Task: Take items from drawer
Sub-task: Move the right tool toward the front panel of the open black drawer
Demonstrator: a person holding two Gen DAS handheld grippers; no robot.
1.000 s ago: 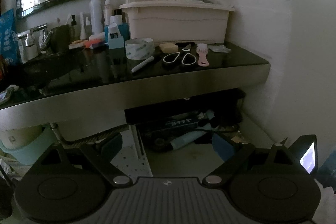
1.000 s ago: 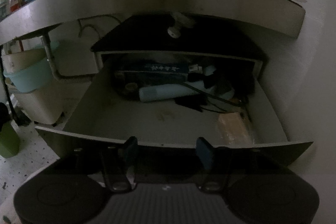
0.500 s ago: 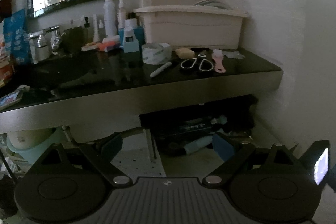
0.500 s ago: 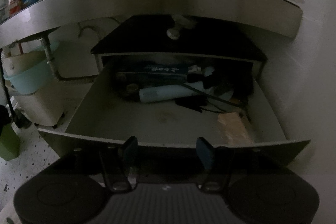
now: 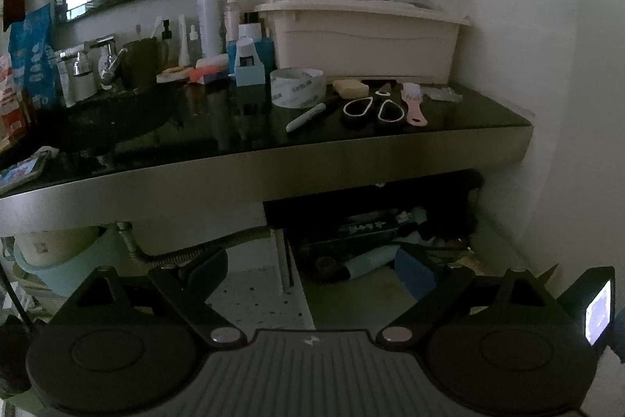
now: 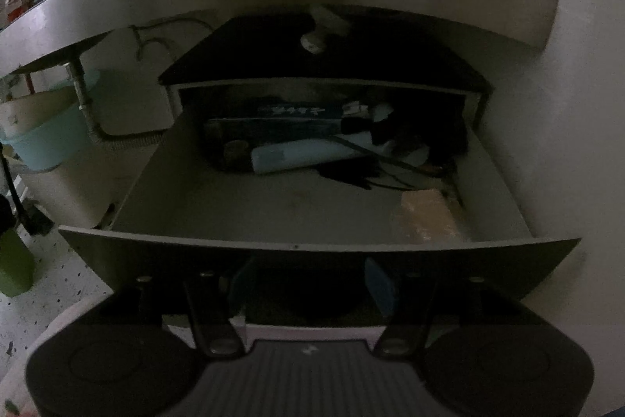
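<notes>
The open drawer (image 6: 312, 245) sits under the counter in the right wrist view. It holds a dark box (image 6: 281, 127), a pale blue tube (image 6: 304, 159), black cables (image 6: 351, 174) and a tan packet (image 6: 425, 217). My right gripper (image 6: 312, 288) is open and empty just in front of the drawer's front panel. My left gripper (image 5: 312, 268) is open and empty, farther back and to the left, facing the counter. The drawer (image 5: 390, 284) and the blue tube (image 5: 371, 260) show low in the left wrist view.
The black countertop (image 5: 234, 143) carries a tape roll (image 5: 297, 86), scissors (image 5: 375, 108), a pink brush (image 5: 413, 100), a white pen (image 5: 305, 117), bottles and a beige dish rack (image 5: 363, 38). A teal basin (image 5: 66, 268) and a drain hose (image 5: 195, 249) stand under the sink. A wall is at the right.
The left gripper has drawn back and shifted left, so the counter sits more to the right. The right gripper has moved slightly back and up from the drawer front.
</notes>
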